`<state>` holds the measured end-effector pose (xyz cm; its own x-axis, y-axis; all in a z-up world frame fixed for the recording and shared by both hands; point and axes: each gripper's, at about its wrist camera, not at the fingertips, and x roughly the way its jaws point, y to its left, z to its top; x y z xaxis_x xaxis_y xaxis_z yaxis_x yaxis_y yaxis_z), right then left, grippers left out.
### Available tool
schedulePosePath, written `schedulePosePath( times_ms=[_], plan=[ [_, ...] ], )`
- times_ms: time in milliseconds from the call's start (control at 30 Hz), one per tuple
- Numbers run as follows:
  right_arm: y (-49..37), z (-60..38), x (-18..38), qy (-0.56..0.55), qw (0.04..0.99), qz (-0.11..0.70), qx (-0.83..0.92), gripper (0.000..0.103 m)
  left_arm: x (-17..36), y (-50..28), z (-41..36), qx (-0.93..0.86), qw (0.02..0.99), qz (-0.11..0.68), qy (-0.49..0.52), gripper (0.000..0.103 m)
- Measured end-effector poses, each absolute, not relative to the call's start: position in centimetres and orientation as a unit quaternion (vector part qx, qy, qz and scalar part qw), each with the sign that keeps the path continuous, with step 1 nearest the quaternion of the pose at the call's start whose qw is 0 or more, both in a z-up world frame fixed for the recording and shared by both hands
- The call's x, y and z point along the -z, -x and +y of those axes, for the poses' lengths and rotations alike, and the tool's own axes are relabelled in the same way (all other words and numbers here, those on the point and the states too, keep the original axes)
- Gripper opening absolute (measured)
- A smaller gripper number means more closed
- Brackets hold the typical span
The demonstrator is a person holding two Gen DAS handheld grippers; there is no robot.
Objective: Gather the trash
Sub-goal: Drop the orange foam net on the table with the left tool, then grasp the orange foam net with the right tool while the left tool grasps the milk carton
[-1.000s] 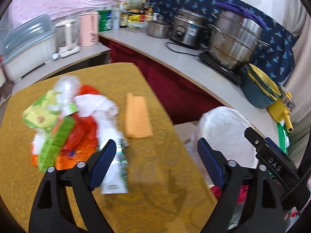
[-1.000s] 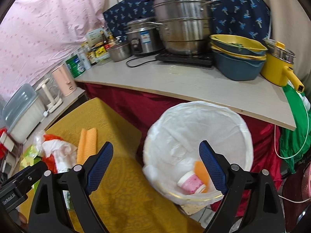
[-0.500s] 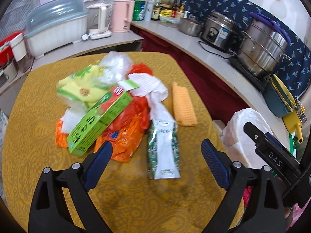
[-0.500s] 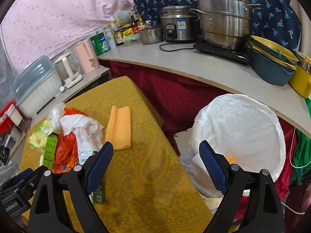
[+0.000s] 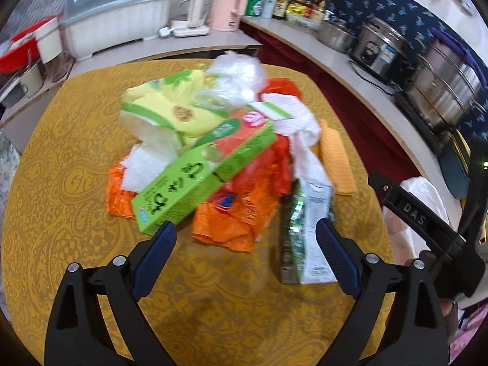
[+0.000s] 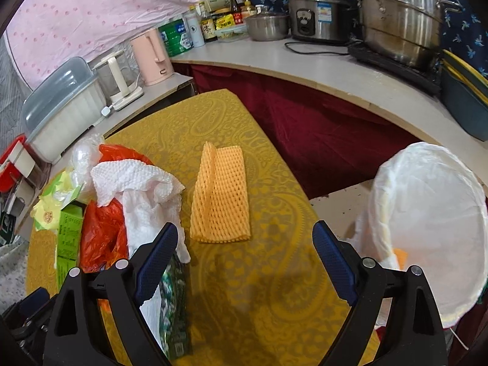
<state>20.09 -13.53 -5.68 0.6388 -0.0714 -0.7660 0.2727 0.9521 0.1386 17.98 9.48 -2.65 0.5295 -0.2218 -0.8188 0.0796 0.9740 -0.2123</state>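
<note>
Crumpled trash pile (image 5: 213, 152) (plastic, paper, green carton (image 5: 201, 177)) on patterned tablecloth (image 5: 61, 244).

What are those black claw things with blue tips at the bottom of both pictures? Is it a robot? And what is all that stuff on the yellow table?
It is not a robot. A person holds one grabbing tool in each hand, and each tool carries a small camera that looks out along its two fingers. So one picture comes from the left gripper, the other from the right gripper. Both are open and hold nothing.

On the table lies a heap of trash: a green box, an orange bag, a yellow-green wrapper, a crumpled paper towel, a clear plastic bag and a flattened carton. Beside the heap lies an orange foam net, the kind put around fruit.

Next to the table stands a trash bin lined with a white bag, where the trash should go.
</note>
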Motion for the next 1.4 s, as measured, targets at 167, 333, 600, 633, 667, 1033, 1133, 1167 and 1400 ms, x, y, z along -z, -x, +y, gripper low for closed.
schedulePosePath(
  times_ms=[167,333,600,633,667,1033,1133,1167,1400],
  plan=[
    [-23.1,-13.1,7.2,-0.112,0.893,0.425,0.099,0.087,3.3,-19.1,11.1,0.071,0.868,0.484,0.085,0.088],
    [-25.2,-12.8,8.8,-0.106,0.886,0.439,0.102,0.087,3.9,-20.2,11.9,0.065,0.865,0.490,0.088,0.088],
    [-26.4,-12.5,11.1,-0.095,0.875,0.464,0.102,0.082,4.7,-21.1,12.0,0.065,0.860,0.498,0.091,0.088],
    [-26.4,-12.5,11.4,-0.099,0.874,0.465,0.096,0.076,4.8,-21.1,11.9,0.064,0.860,0.498,0.091,0.088],
    [-26.3,-12.6,11.5,-0.104,0.875,0.464,0.091,0.073,4.8,-21.2,11.9,0.064,0.860,0.498,0.092,0.088],
    [-22.1,-14.3,10.8,-0.128,0.875,0.462,0.068,0.021,5.1,-20.7,10.4,0.069,0.860,0.500,0.079,0.088],
    [-20.0,-15.0,10.3,-0.134,0.874,0.461,0.069,0.020,5.2,-20.4,9.4,0.077,0.859,0.501,0.069,0.088],
    [-19.4,-15.2,10.2,-0.134,0.874,0.461,0.070,0.020,5.2,-20.2,8.8,0.081,0.858,0.502,0.065,0.088],
    [-14.7,-15.9,9.6,-0.125,0.873,0.466,0.072,0.020,5.8,-18.8,5.1,0.105,0.853,0.509,0.041,0.088]
  ],
)
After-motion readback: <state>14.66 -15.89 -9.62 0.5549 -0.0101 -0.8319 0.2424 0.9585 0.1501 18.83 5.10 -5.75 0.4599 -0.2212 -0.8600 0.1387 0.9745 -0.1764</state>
